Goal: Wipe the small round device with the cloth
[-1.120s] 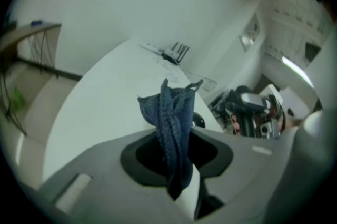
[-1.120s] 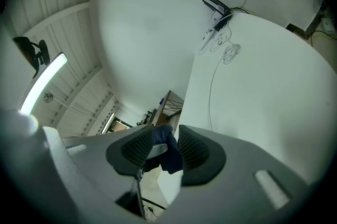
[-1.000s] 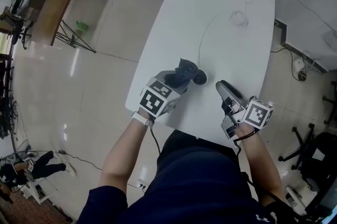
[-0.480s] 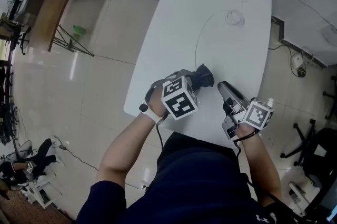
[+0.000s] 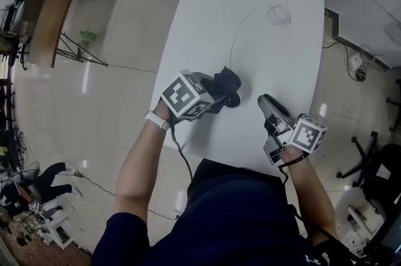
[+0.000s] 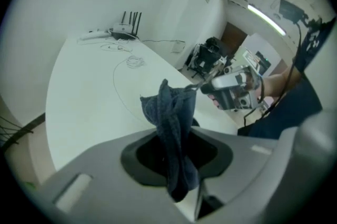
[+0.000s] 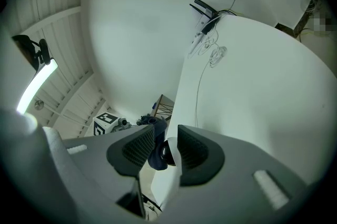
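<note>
Currently my left gripper (image 5: 215, 91) has its jaws clamped tight on the crumpled dark blue cloth (image 5: 225, 79). The cloth's bunched free end sticks out past the tips, right by the small round black device (image 5: 234, 99). Whether cloth and device actually touch I cannot tell. That device sits on the white table (image 5: 276, 52), close to its near edge, roughly midway along it. My right gripper (image 5: 264, 100) hovers near the same edge, just right of the device and apart from it. Its jaws are partly open, empty and aimed at the device. A white router with black antennas (image 6: 125, 29) stands at the table's far edge.
</note>
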Demonstrator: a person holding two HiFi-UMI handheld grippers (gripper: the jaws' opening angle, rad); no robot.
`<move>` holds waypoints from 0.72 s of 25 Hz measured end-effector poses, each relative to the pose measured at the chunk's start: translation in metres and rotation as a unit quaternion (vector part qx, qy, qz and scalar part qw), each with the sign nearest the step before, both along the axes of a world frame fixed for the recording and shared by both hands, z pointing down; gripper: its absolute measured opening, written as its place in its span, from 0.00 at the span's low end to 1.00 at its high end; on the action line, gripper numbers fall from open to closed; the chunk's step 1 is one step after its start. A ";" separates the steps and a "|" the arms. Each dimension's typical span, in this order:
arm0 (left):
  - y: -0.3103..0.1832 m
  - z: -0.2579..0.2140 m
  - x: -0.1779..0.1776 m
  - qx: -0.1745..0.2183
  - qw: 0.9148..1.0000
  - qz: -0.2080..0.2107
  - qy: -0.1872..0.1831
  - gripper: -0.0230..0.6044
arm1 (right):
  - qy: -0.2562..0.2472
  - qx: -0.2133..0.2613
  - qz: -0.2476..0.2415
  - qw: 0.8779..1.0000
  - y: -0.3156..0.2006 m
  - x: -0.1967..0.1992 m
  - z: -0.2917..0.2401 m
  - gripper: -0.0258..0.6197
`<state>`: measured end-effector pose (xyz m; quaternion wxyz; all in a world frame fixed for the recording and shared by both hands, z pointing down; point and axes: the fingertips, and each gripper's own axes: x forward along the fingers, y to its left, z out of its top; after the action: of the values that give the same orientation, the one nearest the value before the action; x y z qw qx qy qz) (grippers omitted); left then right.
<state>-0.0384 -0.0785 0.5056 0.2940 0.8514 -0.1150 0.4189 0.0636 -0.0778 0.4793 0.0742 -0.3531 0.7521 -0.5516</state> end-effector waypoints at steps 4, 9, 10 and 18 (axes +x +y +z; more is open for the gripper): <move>-0.009 0.023 -0.010 -0.044 0.998 -0.031 0.031 0.20 | -0.014 -0.010 -0.005 1.000 0.001 -0.001 0.009 0.26; -0.003 0.059 -0.017 -0.108 0.992 -0.031 0.051 0.20 | 0.048 -0.053 -0.039 0.997 0.008 -0.017 0.045 0.23; -0.002 0.065 -0.016 -0.113 0.992 -0.031 0.049 0.20 | 0.063 -0.068 -0.046 0.995 0.011 -0.019 0.054 0.23; 0.034 0.084 0.014 -0.168 0.984 -0.033 0.057 0.20 | 0.038 -0.114 0.018 0.993 0.009 -0.003 0.074 0.20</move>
<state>-0.0246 -0.0448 0.5892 0.4529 0.8081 -0.0543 0.3727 0.0609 -0.0692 0.5530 0.0148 -0.3936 0.6800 -0.6185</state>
